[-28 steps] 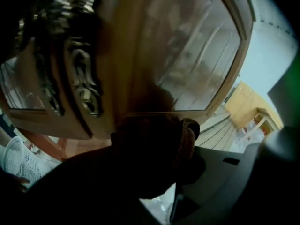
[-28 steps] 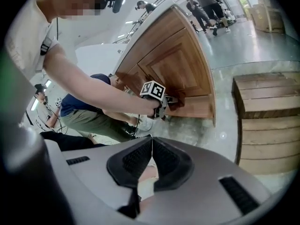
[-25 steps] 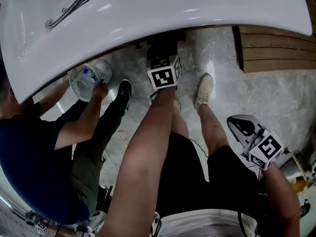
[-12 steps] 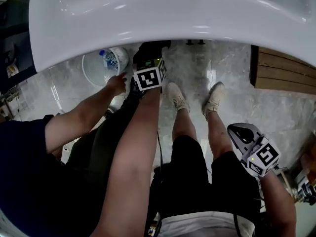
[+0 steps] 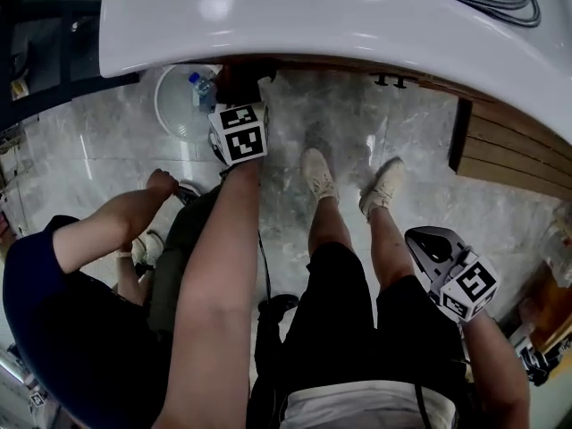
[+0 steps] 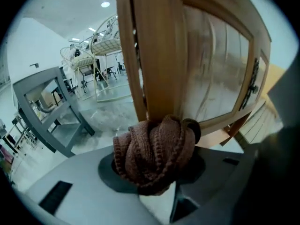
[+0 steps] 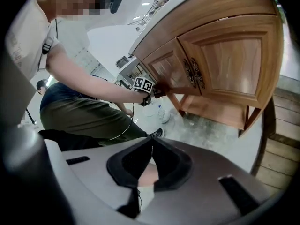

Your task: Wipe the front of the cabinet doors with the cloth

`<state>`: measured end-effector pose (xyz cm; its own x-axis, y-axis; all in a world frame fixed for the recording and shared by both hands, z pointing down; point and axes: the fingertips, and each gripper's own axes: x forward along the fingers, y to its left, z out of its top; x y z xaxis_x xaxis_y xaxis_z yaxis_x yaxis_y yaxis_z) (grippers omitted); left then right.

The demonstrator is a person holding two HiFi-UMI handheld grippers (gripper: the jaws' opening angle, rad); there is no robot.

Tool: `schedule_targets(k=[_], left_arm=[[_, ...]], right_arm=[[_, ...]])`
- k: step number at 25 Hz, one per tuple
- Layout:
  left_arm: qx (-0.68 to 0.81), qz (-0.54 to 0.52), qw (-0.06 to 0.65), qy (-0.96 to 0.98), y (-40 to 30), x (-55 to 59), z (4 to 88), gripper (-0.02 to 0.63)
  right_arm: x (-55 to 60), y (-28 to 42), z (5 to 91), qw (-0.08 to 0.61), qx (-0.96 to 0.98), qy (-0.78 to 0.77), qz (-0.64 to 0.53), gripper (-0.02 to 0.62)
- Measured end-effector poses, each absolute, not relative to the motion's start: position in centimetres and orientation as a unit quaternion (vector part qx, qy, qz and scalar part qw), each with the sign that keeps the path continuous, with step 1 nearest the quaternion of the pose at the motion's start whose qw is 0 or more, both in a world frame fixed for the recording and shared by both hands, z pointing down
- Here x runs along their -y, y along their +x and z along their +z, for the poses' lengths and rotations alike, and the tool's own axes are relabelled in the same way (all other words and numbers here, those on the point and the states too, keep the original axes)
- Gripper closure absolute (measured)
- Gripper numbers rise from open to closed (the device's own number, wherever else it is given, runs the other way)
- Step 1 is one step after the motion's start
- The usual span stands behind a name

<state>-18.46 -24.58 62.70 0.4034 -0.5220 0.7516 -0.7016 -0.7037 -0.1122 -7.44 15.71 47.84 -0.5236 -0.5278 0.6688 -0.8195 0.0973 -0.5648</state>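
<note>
wiping begun?
— seems so: left gripper (image 6: 155,168) pinches the brown cloth (image 6: 152,144) at the left cabinet door (image 7: 166,67) edge. right gripper (image 7: 151,161) is closed, empty, well apart. right door (image 7: 229,60) likely remains.

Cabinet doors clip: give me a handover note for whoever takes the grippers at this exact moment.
Left gripper: shut on the brown knitted cloth, which is pressed to the wooden frame of the left cabinet door, near its lower outer corner.
Right gripper: shut, empty, held low beside the person's right thigh, away from the cabinet.
Right cabinet door: no gripper on it.
Done: cannot tell how much has been wiped; no marks show.
Left: judging by where the cloth sits, probably both door fronts need covering, including round the dark handles.
</note>
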Motion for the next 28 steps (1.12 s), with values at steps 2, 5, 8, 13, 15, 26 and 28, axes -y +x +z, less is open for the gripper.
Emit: schedule_targets(k=[2, 5, 8, 13, 15, 26, 28], left_arm=[[0.364, 0.387, 0.11, 0.84, -17.4, 24.0, 61.2, 0.44], [0.351, 0.367, 0.119, 0.853, -15.4, 22.4, 59.9, 0.44], [0.311, 0.367, 0.116, 0.869, -12.0, 19.6, 60.0, 0.44], [0.232, 0.372, 0.089, 0.894, -5.8, 14.8, 60.0, 0.44], [0.212, 0.376, 0.087, 0.898, -4.0, 13.2, 60.3, 0.44], [0.173, 0.359, 0.228, 0.888, 1.0, 6.1, 63.9, 0.44], [0.16, 0.36, 0.224, 0.892, 1.4, 4.4, 63.7, 0.44]], right_arm=[[-15.4, -8.2, 47.7, 0.153, 0.73, 0.457, 0.484, 0.581], [-14.7, -9.3, 47.0, 0.146, 0.743, 0.448, 0.476, 0.581], [-14.8, -9.7, 46.4, 0.143, 0.748, 0.446, 0.47, 0.581], [-16.1, -8.7, 46.3, 0.135, 0.741, 0.462, 0.469, 0.581], [-17.1, -7.8, 46.3, 0.133, 0.735, 0.471, 0.47, 0.581], [-22.9, -3.8, 47.1, 0.126, 0.7, 0.512, 0.481, 0.581], [-23.2, -3.7, 47.1, 0.127, 0.697, 0.518, 0.479, 0.581]])
